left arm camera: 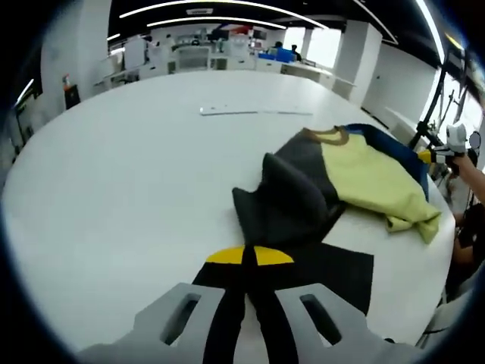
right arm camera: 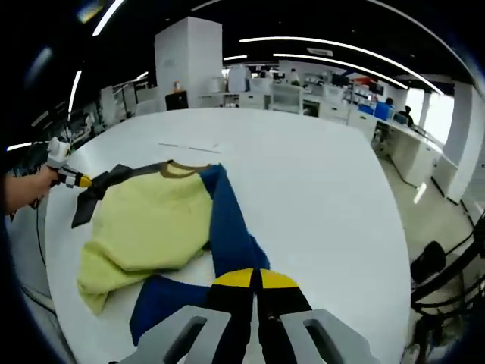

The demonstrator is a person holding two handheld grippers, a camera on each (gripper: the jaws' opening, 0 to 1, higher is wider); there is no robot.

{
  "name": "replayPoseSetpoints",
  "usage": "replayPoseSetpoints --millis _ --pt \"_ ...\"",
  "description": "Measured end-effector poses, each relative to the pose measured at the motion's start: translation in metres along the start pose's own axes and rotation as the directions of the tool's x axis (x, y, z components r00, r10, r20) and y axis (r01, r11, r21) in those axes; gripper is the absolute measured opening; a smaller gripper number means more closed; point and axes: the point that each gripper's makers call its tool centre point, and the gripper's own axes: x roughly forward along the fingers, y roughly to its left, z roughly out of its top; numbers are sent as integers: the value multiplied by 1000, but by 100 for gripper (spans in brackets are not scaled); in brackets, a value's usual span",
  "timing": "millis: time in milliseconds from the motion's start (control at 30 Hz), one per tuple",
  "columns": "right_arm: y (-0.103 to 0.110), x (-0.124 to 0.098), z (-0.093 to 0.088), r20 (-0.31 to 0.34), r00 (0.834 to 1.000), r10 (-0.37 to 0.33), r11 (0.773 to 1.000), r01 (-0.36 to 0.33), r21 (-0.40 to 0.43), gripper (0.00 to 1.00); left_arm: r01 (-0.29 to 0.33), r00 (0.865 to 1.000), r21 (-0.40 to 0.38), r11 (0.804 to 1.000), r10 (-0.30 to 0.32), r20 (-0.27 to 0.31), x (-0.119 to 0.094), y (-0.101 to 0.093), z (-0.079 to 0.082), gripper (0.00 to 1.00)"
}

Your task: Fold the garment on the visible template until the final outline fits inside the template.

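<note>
The left gripper [left arm camera: 248,262] rises from the bottom of the left gripper view, its jaws drawn together with yellow tips pinching dark grey fabric of the garment [left arm camera: 333,186]. The garment lies crumpled on the white table [left arm camera: 136,167]: a dark grey sleeve stands up in a peak just beyond the jaws, a yellow-green body panel spreads past it, and a blue part edges the far side. A tan collar [left arm camera: 326,135] tops the yellow-green panel. Beyond the garment, a thin pale strip [left arm camera: 254,112] lies flat on the table. At the garment's far edge, a person's hand holds the other gripper [left arm camera: 447,148].
</note>
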Motion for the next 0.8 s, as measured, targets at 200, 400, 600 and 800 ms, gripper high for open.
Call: replayPoseSetpoints --millis 200,400,600,800 --pt "-15 -3 -5 -23 999 -22 1000 22 -8 0 -27 1000 8 1000 27 -5 -3 7 5 0" --pt "-28 -5 -15 -55 998 -42 999 42 -8 0 -51 999 12 999 51 -15 -5 16 8 0" --pt "-37 -6 -21 -80 995 -58 998 57 -18 0 -64 998 5 998 64 -18 -3 24 12 0" --pt "-38 -4 -23 -98 993 -64 997 61 -36 0 -73 997 12 997 73 -19 -3 29 19 0"
